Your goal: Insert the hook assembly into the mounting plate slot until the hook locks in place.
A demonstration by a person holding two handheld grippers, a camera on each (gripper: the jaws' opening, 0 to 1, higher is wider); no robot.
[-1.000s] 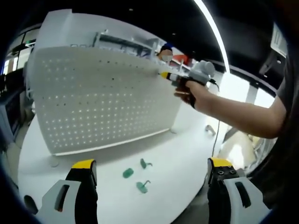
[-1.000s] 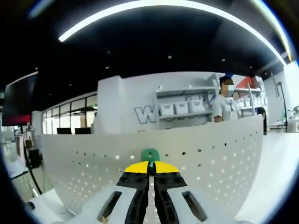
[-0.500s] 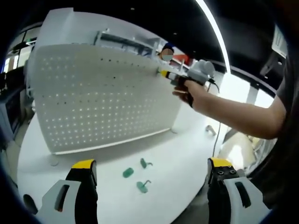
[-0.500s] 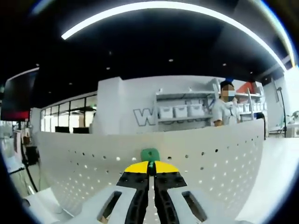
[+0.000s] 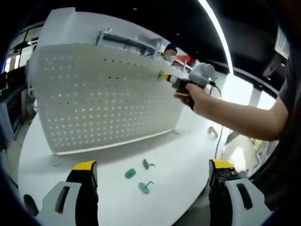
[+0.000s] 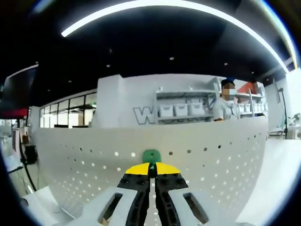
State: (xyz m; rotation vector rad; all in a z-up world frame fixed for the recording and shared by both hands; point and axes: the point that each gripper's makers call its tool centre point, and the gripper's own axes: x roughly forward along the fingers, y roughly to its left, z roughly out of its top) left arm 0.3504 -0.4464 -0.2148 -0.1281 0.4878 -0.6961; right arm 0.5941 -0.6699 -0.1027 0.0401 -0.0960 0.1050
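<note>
A white perforated mounting plate (image 5: 103, 94) stands upright on the white table (image 5: 178, 160). My right gripper (image 6: 151, 169) is shut on a green hook (image 6: 151, 156), held against the plate (image 6: 211, 165) close to its top edge. Seen from the left gripper view, that right gripper (image 5: 165, 77) touches the plate's upper right part, held by a person's hand (image 5: 190, 93). My left gripper (image 5: 150, 176) is open low over the table, nothing between its fingers. Three green hooks lie on the table ahead of it: one (image 5: 130, 174), another (image 5: 147, 164), a third (image 5: 144, 188).
Behind the plate are a white wall and shelves with bins (image 6: 181, 110), where a person (image 6: 224, 106) stands. The table's curved edge (image 5: 197, 200) runs close to my left gripper's right finger. A small object (image 5: 212, 132) lies on the table at the far right.
The right gripper with the green hook has moved slightly lower along the plate's top rows, closer to the plate. The left gripper has held still.
</note>
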